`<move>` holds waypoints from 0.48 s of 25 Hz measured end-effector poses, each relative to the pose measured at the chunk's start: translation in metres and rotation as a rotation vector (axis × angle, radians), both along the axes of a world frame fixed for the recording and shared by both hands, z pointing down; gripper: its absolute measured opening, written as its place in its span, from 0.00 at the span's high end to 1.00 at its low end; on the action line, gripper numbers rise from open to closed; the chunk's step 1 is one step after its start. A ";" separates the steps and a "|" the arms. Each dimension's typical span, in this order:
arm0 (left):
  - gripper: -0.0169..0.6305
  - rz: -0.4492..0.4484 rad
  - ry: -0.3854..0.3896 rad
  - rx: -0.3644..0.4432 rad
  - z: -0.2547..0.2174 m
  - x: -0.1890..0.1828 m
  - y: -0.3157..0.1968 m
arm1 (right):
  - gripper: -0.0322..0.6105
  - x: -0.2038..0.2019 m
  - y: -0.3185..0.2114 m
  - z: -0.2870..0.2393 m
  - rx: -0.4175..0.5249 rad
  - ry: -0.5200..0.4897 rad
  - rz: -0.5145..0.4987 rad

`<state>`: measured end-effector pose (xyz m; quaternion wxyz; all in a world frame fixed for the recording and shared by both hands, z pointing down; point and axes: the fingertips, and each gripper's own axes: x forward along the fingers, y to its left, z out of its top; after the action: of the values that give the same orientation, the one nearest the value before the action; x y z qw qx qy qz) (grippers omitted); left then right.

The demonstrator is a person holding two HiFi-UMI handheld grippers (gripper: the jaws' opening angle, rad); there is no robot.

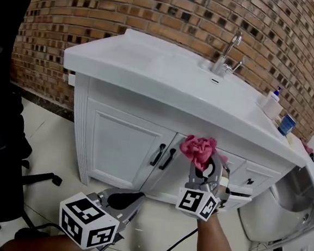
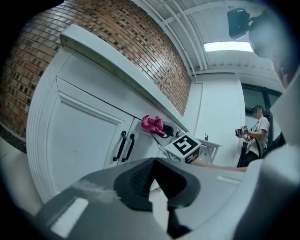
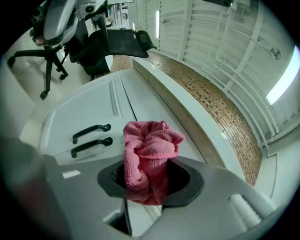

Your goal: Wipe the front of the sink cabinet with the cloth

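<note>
The white sink cabinet point(image 1: 121, 146) has two doors with black handles point(image 1: 162, 156). My right gripper point(image 1: 203, 163) is shut on a bunched pink cloth point(image 1: 198, 148). It holds the cloth up near the top of the cabinet front, just right of the handles and under the countertop edge; I cannot tell if it touches. In the right gripper view the cloth point(image 3: 149, 157) bulges out from between the jaws, with the handles point(image 3: 91, 139) to its left. My left gripper point(image 1: 126, 200) hangs lower and left, in front of the doors, shut on nothing. The left gripper view shows the cloth point(image 2: 152, 124) against the cabinet front point(image 2: 79, 136).
A faucet point(image 1: 227, 54), a soap bottle point(image 1: 272, 103) and a blue cup point(image 1: 286, 124) stand on the countertop. A black office chair point(image 1: 0, 136) is at the left, a toilet point(image 1: 281, 207) at the right. A person point(image 2: 253, 136) stands far off.
</note>
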<state>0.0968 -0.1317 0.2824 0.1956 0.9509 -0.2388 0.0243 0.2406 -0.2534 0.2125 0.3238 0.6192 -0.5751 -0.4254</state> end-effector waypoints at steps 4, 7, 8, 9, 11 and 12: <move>0.97 0.003 0.011 -0.001 -0.005 -0.002 0.000 | 0.71 -0.011 -0.018 0.006 -0.011 0.041 0.017; 0.97 0.012 0.009 -0.005 -0.003 -0.001 0.001 | 0.71 -0.008 -0.021 0.014 -0.002 0.020 0.020; 0.97 0.013 0.006 -0.007 -0.001 -0.001 0.002 | 0.71 -0.007 -0.021 0.017 0.001 0.018 0.020; 0.97 0.012 0.003 -0.010 0.001 -0.002 0.002 | 0.71 -0.007 -0.021 0.021 0.003 0.020 0.021; 0.97 0.008 -0.001 -0.013 0.002 -0.003 0.000 | 0.71 -0.006 -0.021 0.028 0.006 0.031 0.023; 0.97 0.004 -0.002 -0.013 0.002 -0.003 -0.001 | 0.71 -0.006 -0.021 0.032 0.005 0.033 0.024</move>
<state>0.0938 -0.1327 0.2841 0.2017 0.9500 -0.2368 0.0272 0.2350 -0.2748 0.2441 0.3368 0.6197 -0.5612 -0.4331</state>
